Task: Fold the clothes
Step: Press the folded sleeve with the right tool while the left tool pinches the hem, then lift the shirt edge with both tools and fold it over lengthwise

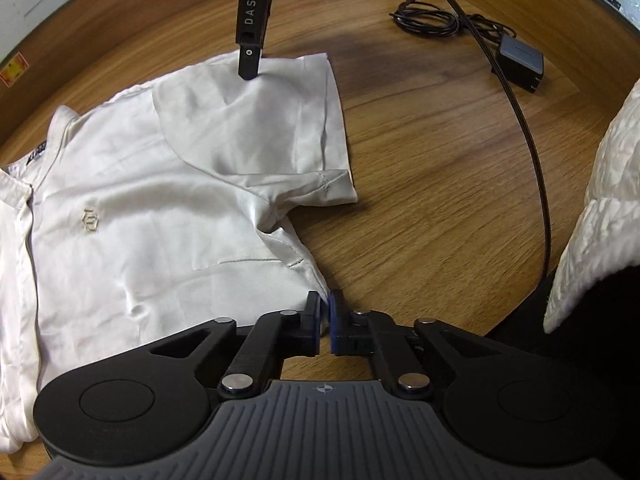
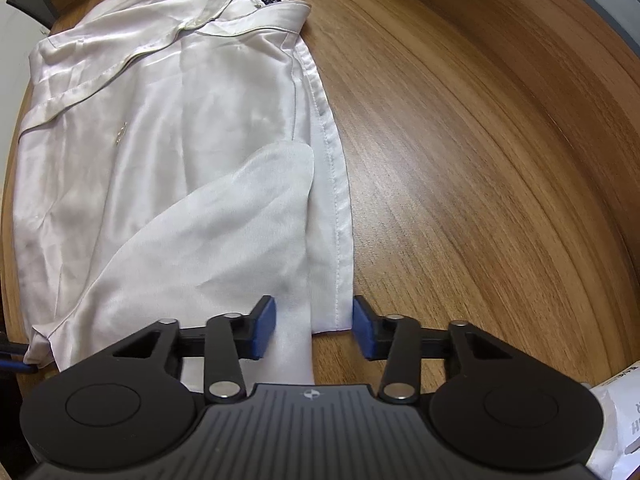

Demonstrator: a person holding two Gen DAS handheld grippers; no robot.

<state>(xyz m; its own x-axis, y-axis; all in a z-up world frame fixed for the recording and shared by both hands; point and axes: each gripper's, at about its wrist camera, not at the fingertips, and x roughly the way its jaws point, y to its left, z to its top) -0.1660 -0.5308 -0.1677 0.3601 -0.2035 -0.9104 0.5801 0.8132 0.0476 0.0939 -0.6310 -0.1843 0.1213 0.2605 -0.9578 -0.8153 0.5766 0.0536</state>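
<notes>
A white satin short-sleeved shirt lies flat on the wooden table, with its collar at the left and one sleeve spread toward the middle. My left gripper is shut on the shirt's side edge, and a sliver of white cloth shows between its blue pads. One finger of my right gripper stands on the far edge of that sleeve. In the right wrist view the shirt fills the left half. My right gripper is open, its pads either side of a fold and the stitched hem.
A coiled black cable and a dark charger block lie at the far right, and another cable arcs across the table. A person's white quilted sleeve is at the right edge. Printed paper sits at the bottom right.
</notes>
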